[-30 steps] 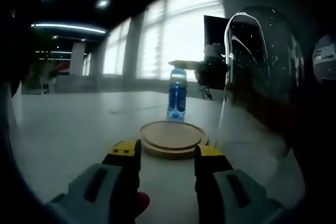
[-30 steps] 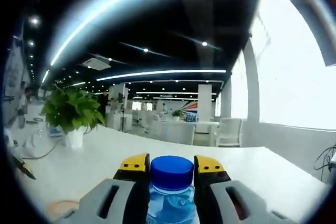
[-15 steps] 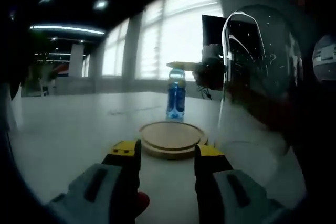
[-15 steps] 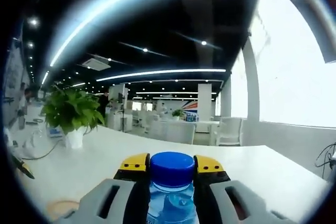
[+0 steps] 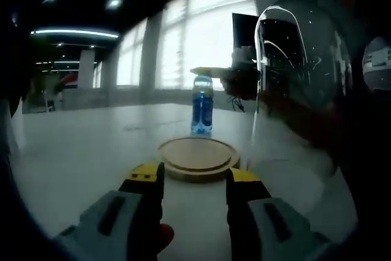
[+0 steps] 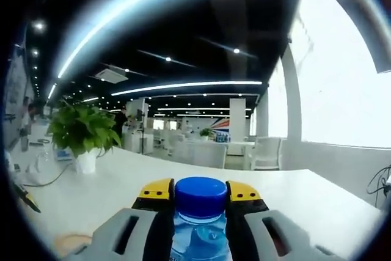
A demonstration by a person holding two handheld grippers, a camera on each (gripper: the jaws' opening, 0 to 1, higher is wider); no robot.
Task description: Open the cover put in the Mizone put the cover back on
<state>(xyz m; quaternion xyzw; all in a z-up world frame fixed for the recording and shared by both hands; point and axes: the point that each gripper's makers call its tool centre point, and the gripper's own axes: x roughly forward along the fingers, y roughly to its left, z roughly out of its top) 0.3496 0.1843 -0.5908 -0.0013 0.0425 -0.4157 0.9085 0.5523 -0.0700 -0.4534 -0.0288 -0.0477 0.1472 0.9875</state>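
You are working in a large open office with dark ceilings, strip lights and bright windows, at a long white counter (image 5: 73,151). In the left gripper view, a round wooden base (image 5: 198,158) lies flat on the counter just past your left gripper (image 5: 193,178), at about 12 o'clock from the jaw tips. The left jaws stand spread with nothing between them, hovering low over the counter. A clear glass dome cover (image 5: 299,71) fills the area from 1 to 3 o'clock in that view, off the wooden base; you cannot tell from here what carries it. Beyond the base, at 12 o'clock, the Mizone bottle (image 5: 201,107) stands upright with its blue label, and your right gripper reaches it from the right, at cap height.

In the right gripper view, your right gripper (image 6: 200,195) has its yellow-tipped jaws pinching the Mizone bottle just under its blue cap (image 6: 201,191), one jaw on each side of the neck. The bottle sits at 6 o'clock in that view. A sliver of the wooden base peeks in at 7 o'clock, low on the counter. A potted green plant (image 6: 84,132) stands on the counter at 9 o'clock, well apart from the bottle, and white chairs and desks stretch away at 12 to 2 o'clock.
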